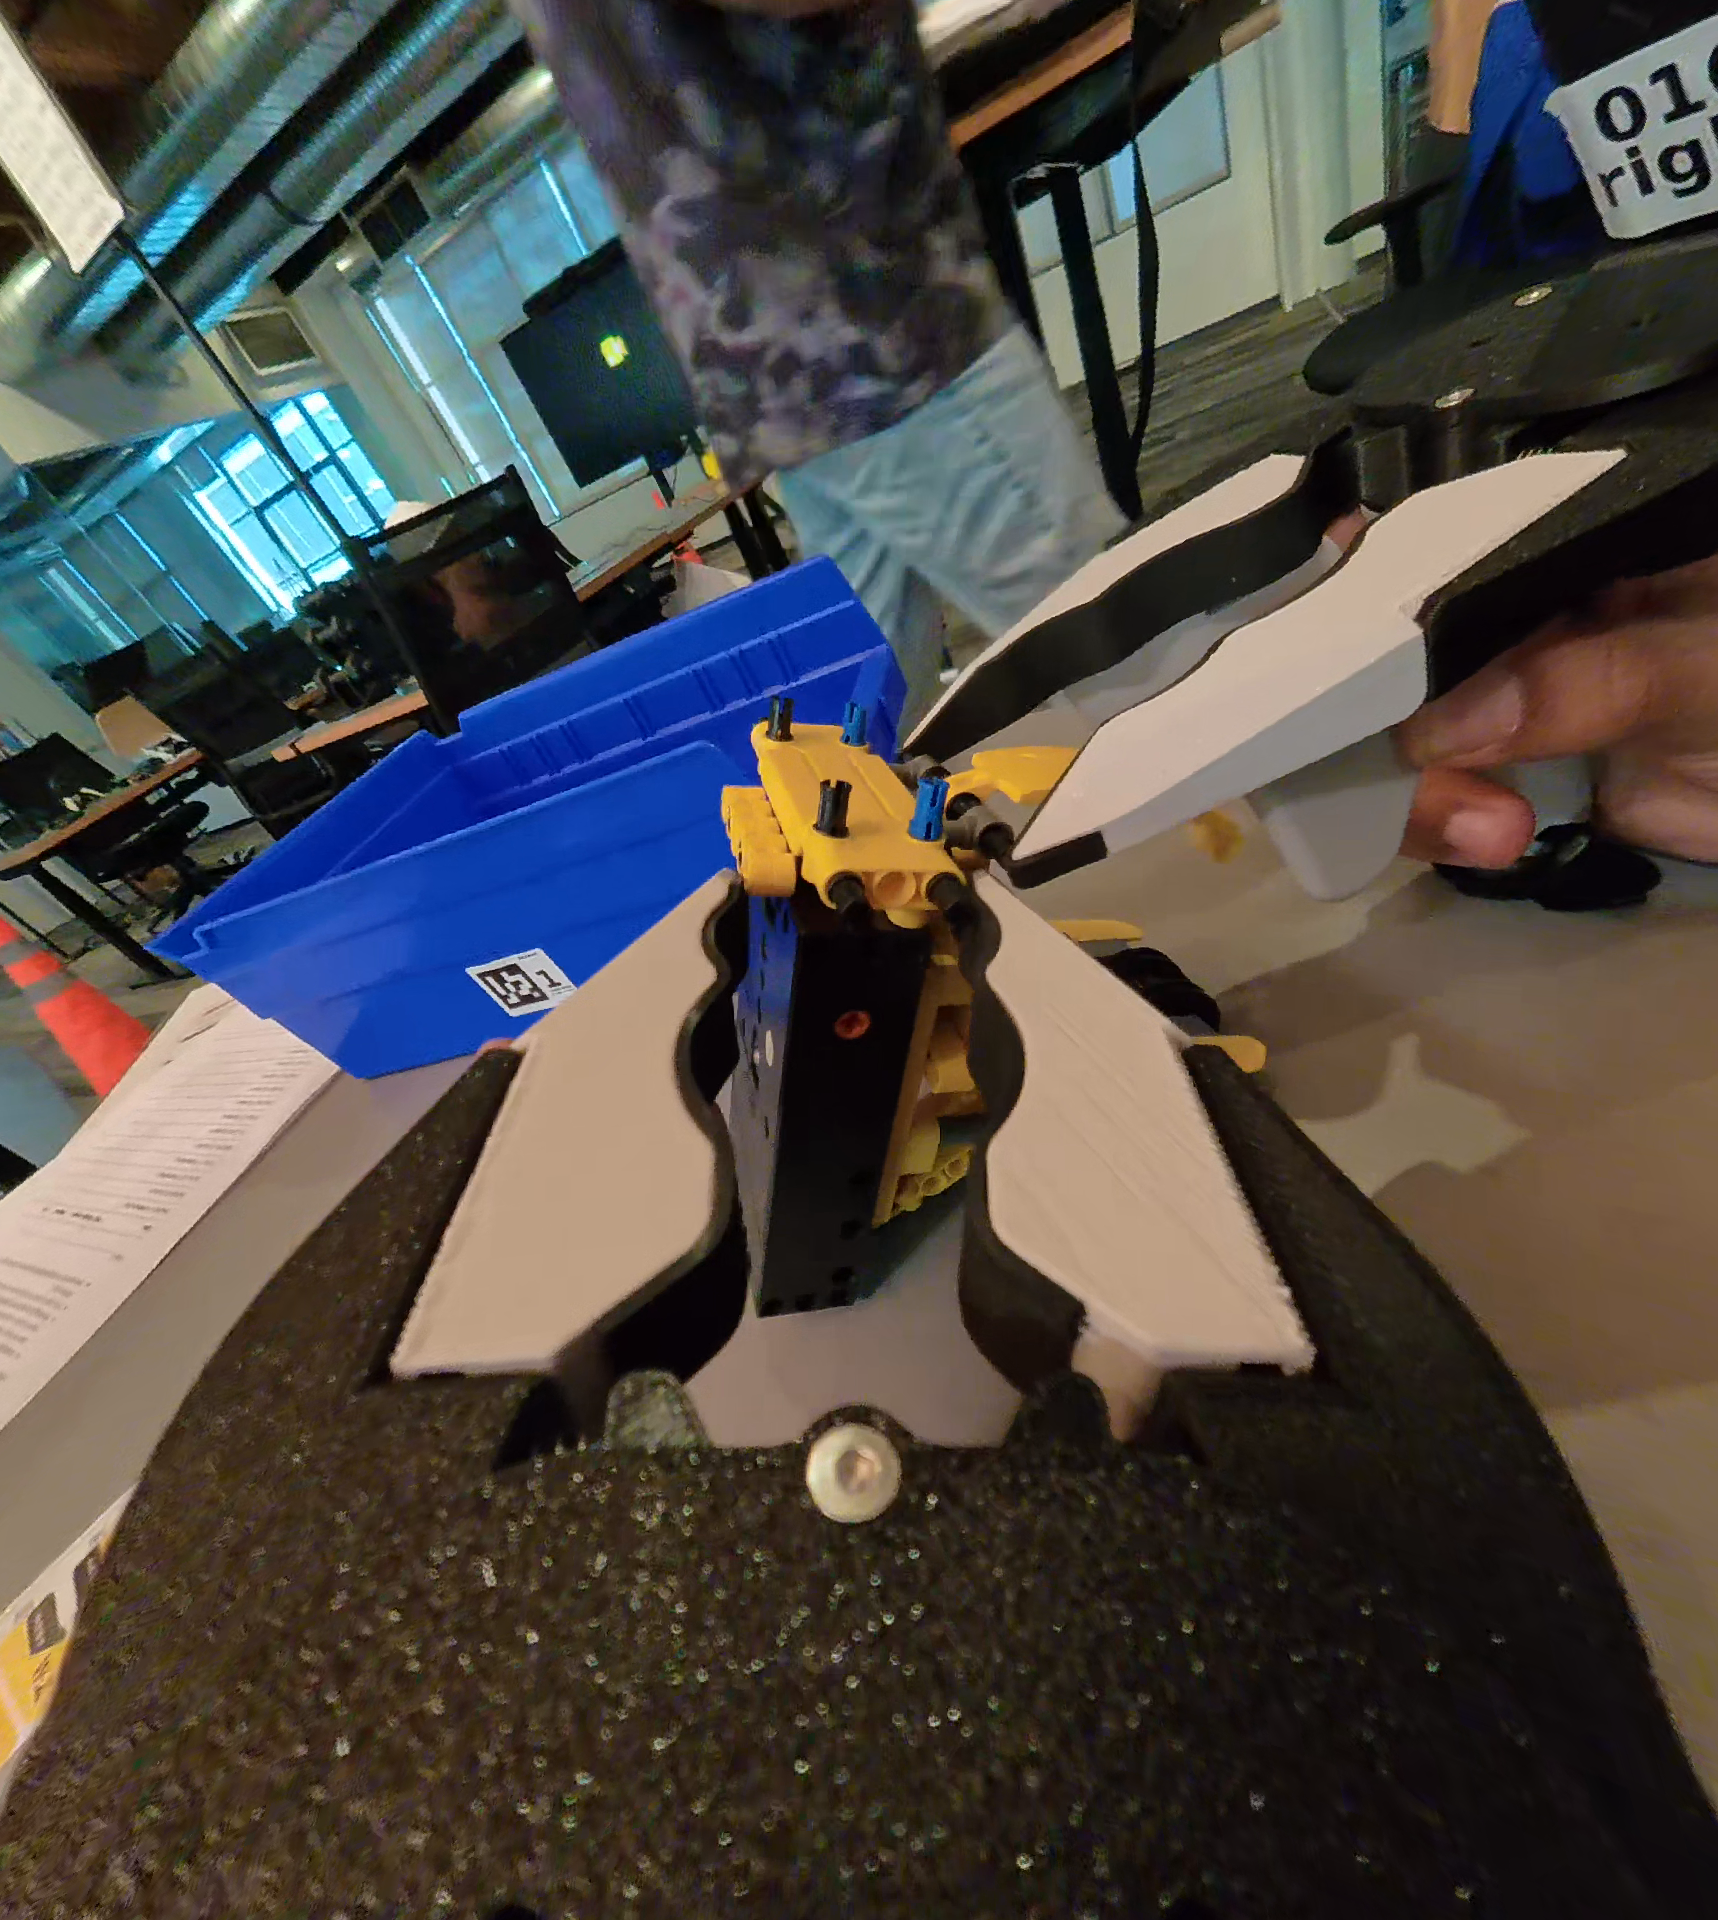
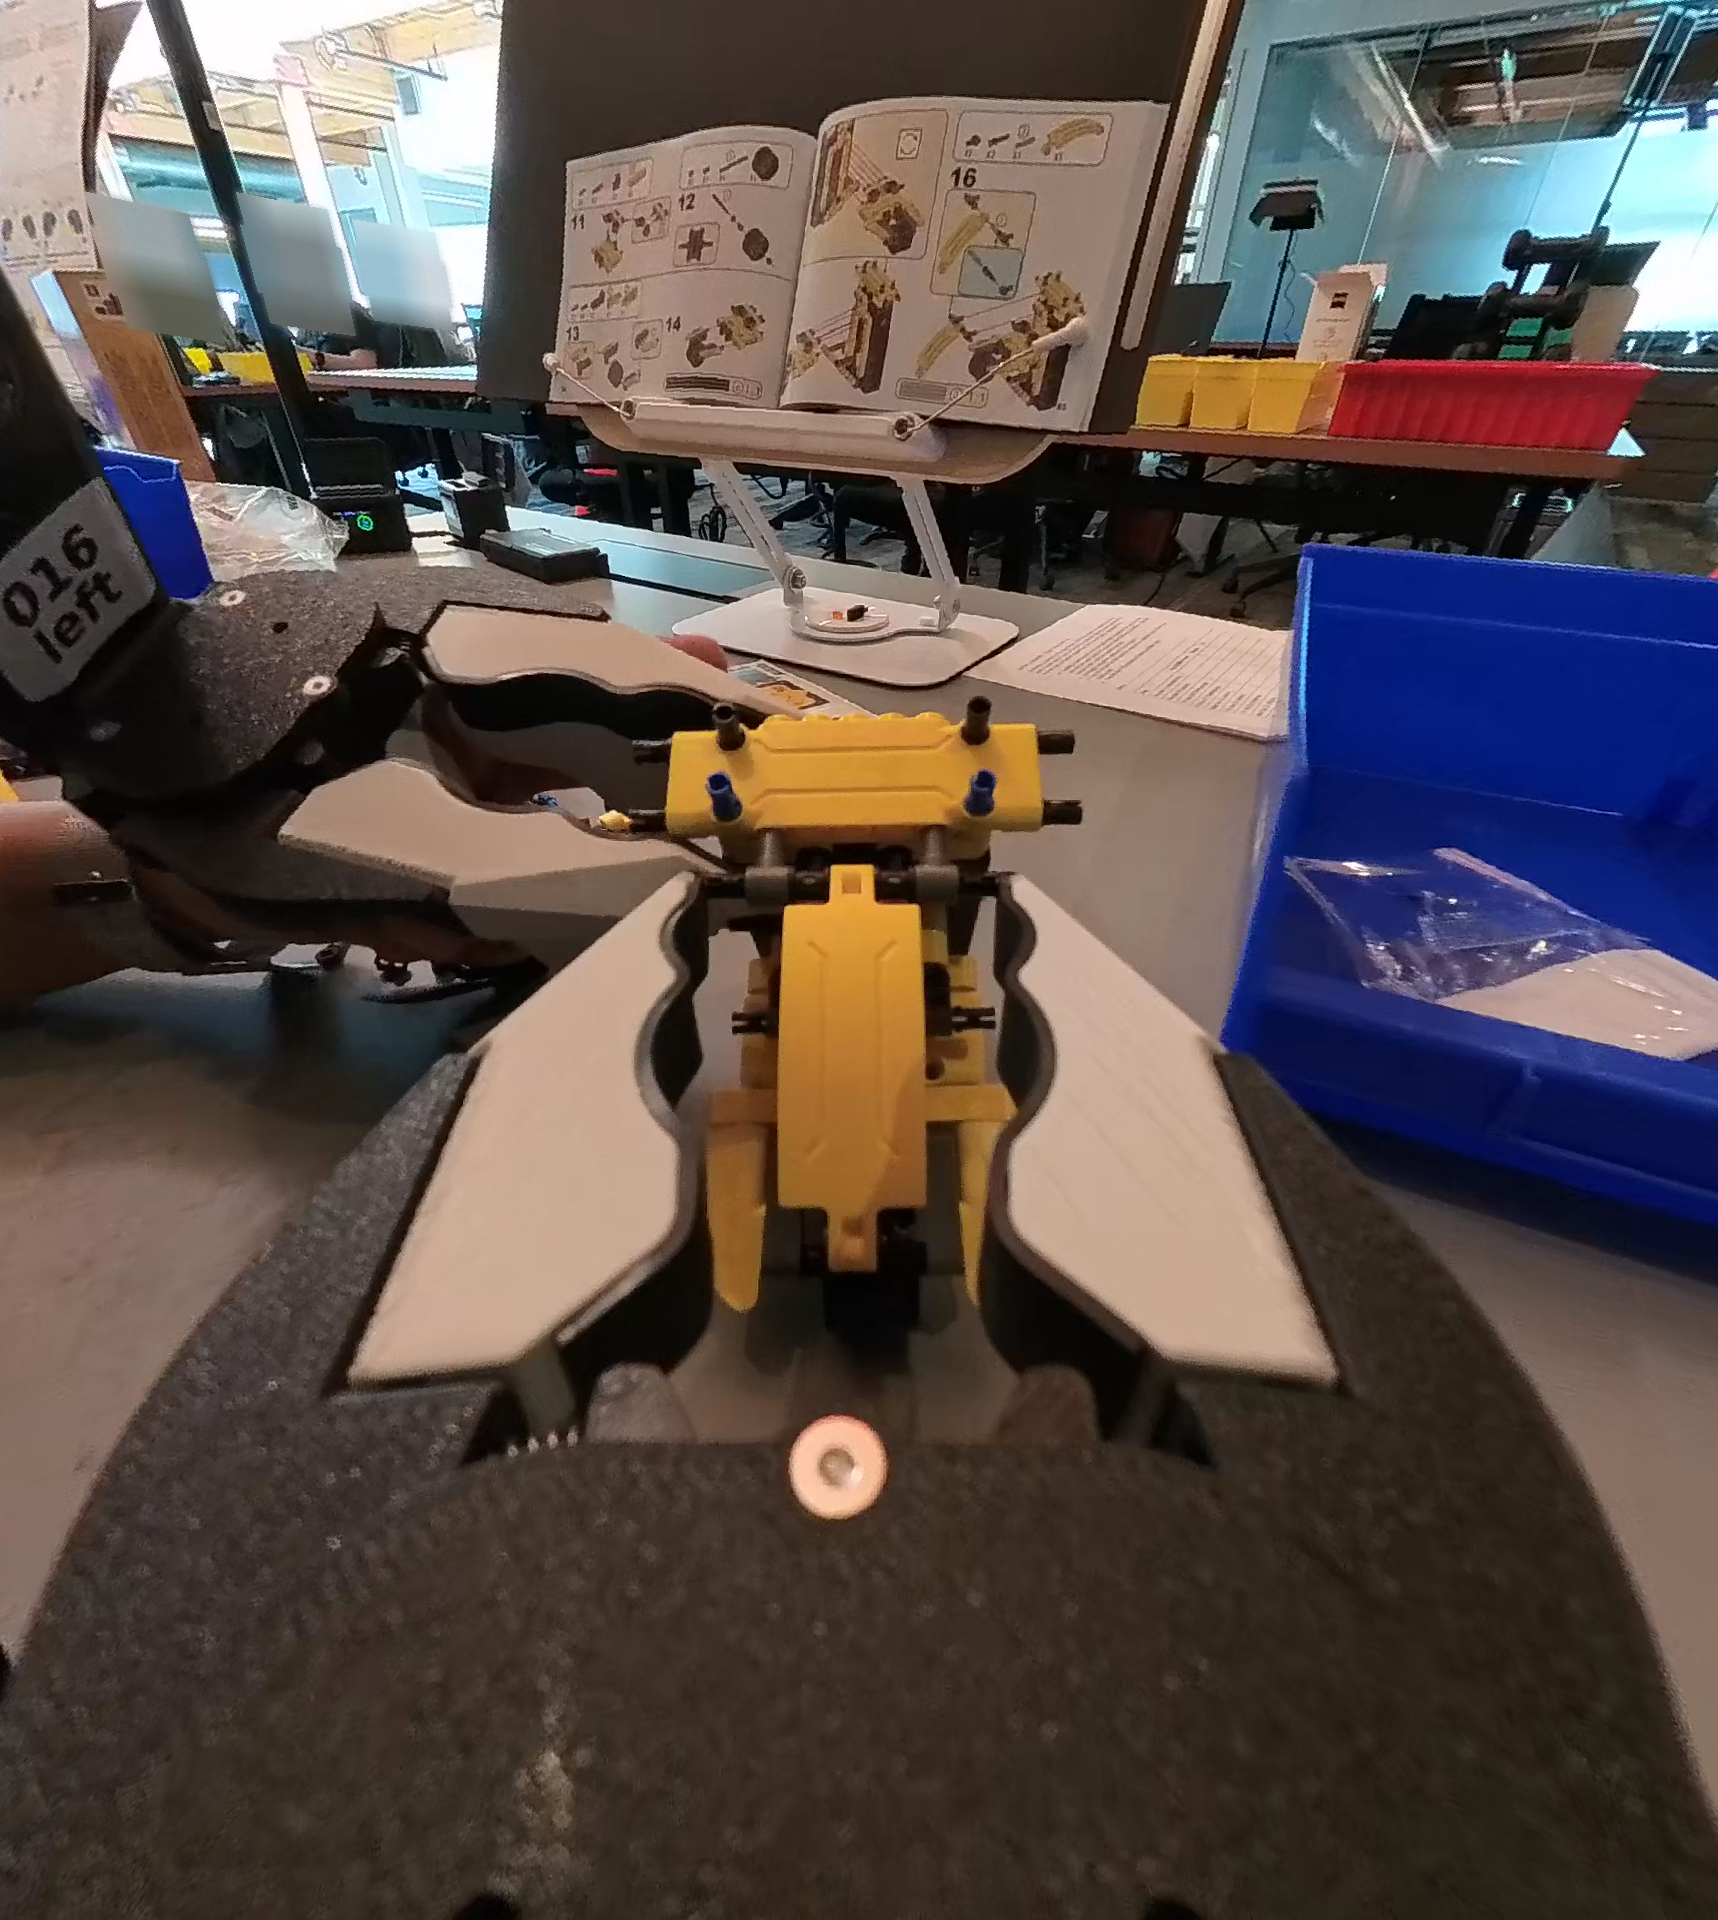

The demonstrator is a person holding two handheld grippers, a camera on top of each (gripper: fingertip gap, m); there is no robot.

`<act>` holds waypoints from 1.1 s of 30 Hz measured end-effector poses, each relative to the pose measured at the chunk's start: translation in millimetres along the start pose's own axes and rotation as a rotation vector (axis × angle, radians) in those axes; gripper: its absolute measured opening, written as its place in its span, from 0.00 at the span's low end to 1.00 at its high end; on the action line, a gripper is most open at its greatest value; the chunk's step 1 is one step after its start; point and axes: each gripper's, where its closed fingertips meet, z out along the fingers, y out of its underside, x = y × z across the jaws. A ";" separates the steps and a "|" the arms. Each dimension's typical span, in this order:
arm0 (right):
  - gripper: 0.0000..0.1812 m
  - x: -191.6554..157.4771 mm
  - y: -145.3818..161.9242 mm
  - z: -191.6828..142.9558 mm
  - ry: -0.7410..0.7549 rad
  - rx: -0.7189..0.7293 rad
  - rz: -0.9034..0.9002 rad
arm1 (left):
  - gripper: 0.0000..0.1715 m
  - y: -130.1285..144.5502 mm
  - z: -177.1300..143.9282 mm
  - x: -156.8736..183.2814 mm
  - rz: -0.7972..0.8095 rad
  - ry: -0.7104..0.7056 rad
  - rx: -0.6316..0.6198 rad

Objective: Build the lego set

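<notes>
A yellow, black and blue toy-brick model (image 1: 865,821) is held above the grey table (image 1: 1457,1091) by both grippers. My left gripper (image 1: 855,904) is shut on its black and blue beam end, with the fingers pressing both sides. My right gripper (image 1: 969,800) comes in from the upper right and grips the model's yellow part, with a hand (image 1: 1613,727) on it. In the right wrist view the right gripper (image 2: 850,894) is shut around the yellow model (image 2: 850,1039), and the left gripper (image 2: 709,790) holds it from the left.
A blue bin (image 1: 522,862) stands just behind the model; in the right wrist view it (image 2: 1561,727) lies to the right with a clear plastic bag (image 2: 1457,925) inside. An open instruction booklet (image 2: 834,260) rests on a stand behind. Printed sheets (image 1: 55,1247) lie at the left. A person (image 1: 782,260) stands beyond the table. Both grippers' tips are close together, under 4 cm apart.
</notes>
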 end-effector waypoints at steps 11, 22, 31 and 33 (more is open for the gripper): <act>0.30 -1.6 0.2 -0.8 0.000 -0.003 -0.026 | 0.22 0.6 -2.2 1.5 0.004 -0.007 -0.016; 0.30 -4.6 0.4 -1.7 -0.017 -0.006 -0.041 | 0.21 1.4 -5.0 2.9 0.080 -0.035 -0.036; 0.30 -6.7 0.8 -2.5 -0.020 -0.008 -0.081 | 0.20 2.8 -7.4 3.6 0.135 -0.047 -0.058; 0.30 -6.9 0.6 -2.7 -0.026 -0.005 -0.077 | 0.20 2.6 -7.7 3.9 0.122 -0.047 -0.054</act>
